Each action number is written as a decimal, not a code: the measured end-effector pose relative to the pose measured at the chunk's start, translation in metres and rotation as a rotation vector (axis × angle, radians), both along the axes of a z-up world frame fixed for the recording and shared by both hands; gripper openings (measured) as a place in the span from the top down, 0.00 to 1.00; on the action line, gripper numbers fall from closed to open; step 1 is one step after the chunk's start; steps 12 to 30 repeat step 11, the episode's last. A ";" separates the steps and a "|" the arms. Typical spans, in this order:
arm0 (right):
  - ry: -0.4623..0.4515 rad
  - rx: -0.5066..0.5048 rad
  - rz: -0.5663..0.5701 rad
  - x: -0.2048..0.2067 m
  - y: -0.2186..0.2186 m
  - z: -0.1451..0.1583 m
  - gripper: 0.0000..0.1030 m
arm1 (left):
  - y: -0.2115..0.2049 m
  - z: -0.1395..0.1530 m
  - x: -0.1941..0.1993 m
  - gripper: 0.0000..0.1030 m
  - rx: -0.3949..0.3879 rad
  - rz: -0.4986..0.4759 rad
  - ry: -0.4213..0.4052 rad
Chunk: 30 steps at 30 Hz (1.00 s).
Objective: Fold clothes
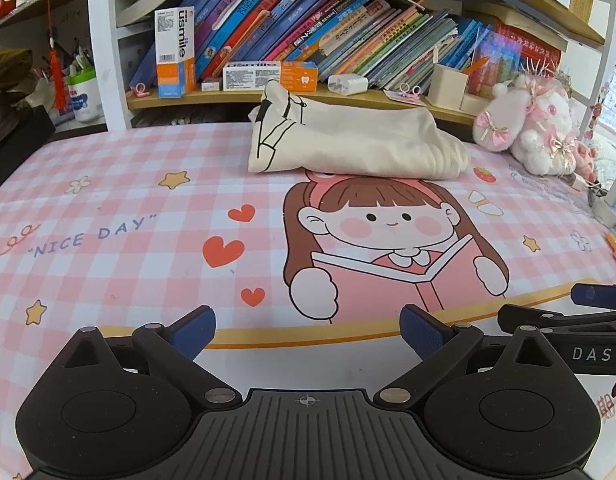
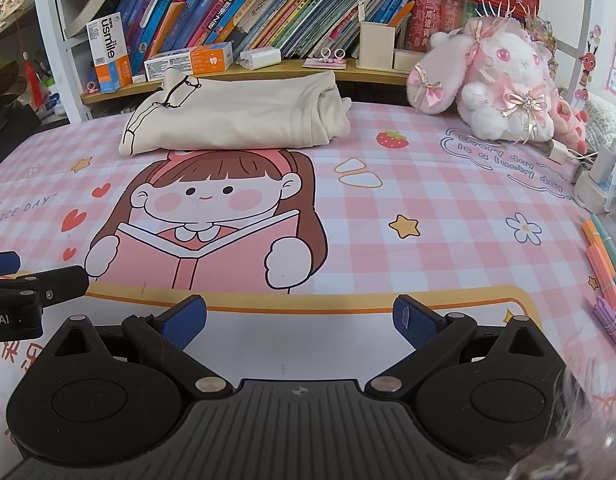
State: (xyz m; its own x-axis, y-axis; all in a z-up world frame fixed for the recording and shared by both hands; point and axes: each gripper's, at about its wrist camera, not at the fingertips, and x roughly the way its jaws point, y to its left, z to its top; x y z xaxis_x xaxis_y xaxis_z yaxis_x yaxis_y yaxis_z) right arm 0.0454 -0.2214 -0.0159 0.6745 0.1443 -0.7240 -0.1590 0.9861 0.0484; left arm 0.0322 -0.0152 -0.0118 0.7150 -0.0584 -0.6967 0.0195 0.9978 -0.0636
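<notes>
A cream garment with black line print (image 1: 347, 140) lies folded in a thick bundle at the far side of the pink checked desk mat (image 1: 128, 208), just in front of the bookshelf. It also shows in the right wrist view (image 2: 236, 116). My left gripper (image 1: 308, 330) is open and empty, low over the near edge of the mat, well short of the garment. My right gripper (image 2: 300, 320) is open and empty too, beside the left one. The right gripper's finger shows at the right edge of the left wrist view (image 1: 595, 296).
A bookshelf (image 1: 308, 96) with slanted books and boxes runs behind the garment. A pink plush rabbit (image 2: 499, 80) sits at the back right. A charger and cables (image 2: 595, 180) and bundles of coloured sticks (image 2: 603, 264) lie along the right edge.
</notes>
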 end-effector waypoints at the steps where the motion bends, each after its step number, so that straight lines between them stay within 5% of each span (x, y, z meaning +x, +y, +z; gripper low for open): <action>1: 0.000 0.000 0.000 0.000 0.000 0.000 0.02 | 0.000 0.000 0.000 0.02 -0.001 -0.003 -0.001; 30: 0.012 0.002 -0.003 -0.001 0.001 -0.003 0.02 | -0.003 0.000 -0.003 0.01 0.012 -0.018 -0.018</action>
